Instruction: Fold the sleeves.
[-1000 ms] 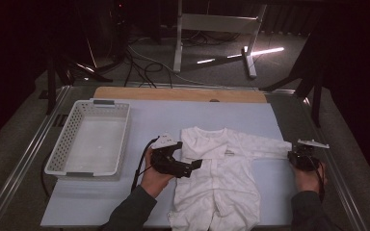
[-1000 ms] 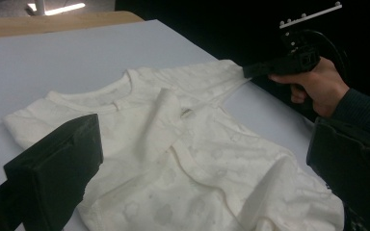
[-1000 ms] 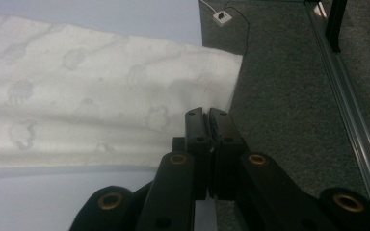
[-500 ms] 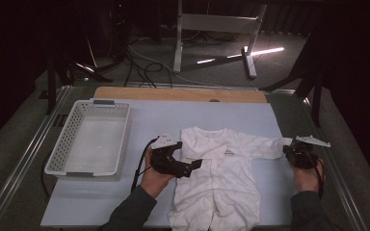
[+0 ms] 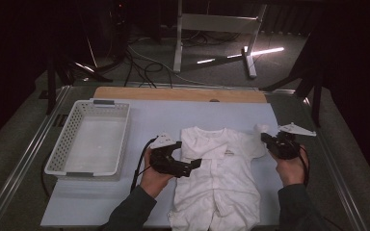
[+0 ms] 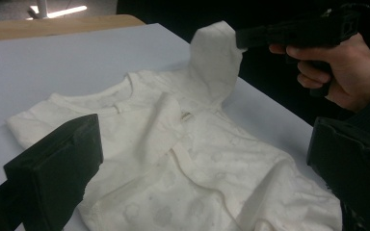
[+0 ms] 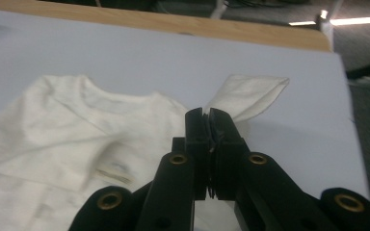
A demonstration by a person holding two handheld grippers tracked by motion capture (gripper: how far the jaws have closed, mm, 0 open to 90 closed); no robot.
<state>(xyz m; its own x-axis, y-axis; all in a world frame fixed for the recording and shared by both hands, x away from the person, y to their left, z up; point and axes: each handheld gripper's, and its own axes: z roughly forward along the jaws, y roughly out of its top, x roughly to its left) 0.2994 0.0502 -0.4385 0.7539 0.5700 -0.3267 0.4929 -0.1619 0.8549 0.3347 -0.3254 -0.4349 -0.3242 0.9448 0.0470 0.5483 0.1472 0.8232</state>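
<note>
A white baby garment [image 5: 221, 183] lies flat on the pale mat, neck toward the far side, with one sleeve folded across its chest [image 6: 161, 125]. My right gripper [image 5: 266, 140] is shut on the other sleeve [image 5: 259, 129] and holds it lifted off the mat at the garment's right shoulder. In the right gripper view the closed jaws [image 7: 208, 118] pinch the fabric and the sleeve's cuff [image 7: 250, 94] sticks up beyond them. My left gripper [image 5: 187, 156] stands open just above the garment's left side, its jaws wide apart [image 6: 202, 168] and nothing gripped.
A white plastic basket [image 5: 62, 144] stands at the left of the mat. A wooden strip [image 5: 183, 94] runs along the mat's far edge. Metal rails [image 5: 24, 163] border the table. Cables and a stand's legs lie on the floor beyond.
My right gripper has risen and moved left toward the garment's middle, carrying the sleeve up off the mat. The left gripper has stayed where it was.
</note>
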